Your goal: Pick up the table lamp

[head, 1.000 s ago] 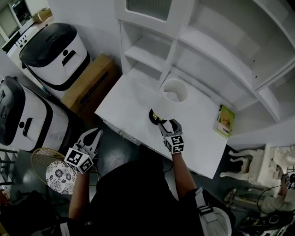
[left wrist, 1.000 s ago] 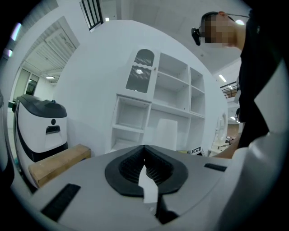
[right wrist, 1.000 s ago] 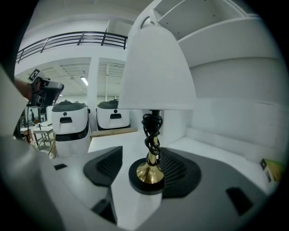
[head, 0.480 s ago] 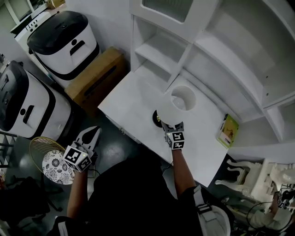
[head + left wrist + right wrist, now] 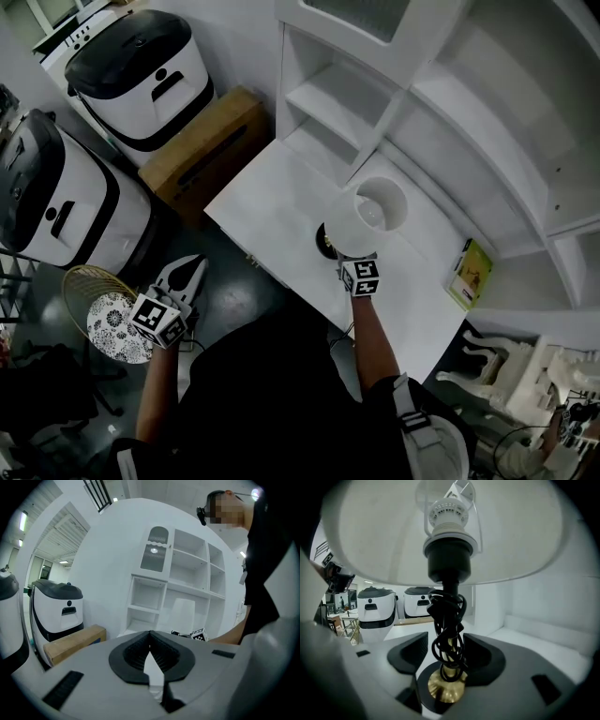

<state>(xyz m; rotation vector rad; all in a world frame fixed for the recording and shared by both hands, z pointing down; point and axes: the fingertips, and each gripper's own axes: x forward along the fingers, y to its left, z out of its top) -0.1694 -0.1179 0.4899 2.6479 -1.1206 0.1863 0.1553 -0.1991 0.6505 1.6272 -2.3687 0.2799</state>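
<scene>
We see a big white shelf unit (image 5: 441, 103) that stands at the back of the white desk (image 5: 272, 202). Off the desk's left side sit two white machines with black tops (image 5: 141, 70) (image 5: 56, 202). A brown box (image 5: 202, 141) lies on the floor between them and the desk.

The table lamp (image 5: 364, 217) stands on the desk, near its front edge and about in the middle. It has a white shade that is open at the top, and a round black base (image 5: 323, 239) that rests flat on the desk. A black cord (image 5: 449, 616) is wound round its thin stem, and there is a gold foot (image 5: 446, 686) low on the stem.

A round basket (image 5: 82, 281) and a plate with a pattern (image 5: 112, 323) are on the floor, well off the desk's front left corner. A green book (image 5: 473, 272) lies at the right end of the desk.

Our right tongs (image 5: 446, 643) are over the desk's front edge, under the shade. They are spread, with one pad on each side of the stem and the cord. The cord nearly fills the gap, and we cannot tell if the pads touch it.

Our left tongs (image 5: 151, 654) are off the desk, out past its front edge and over the dark floor. They are pressed together with nothing in them.
</scene>
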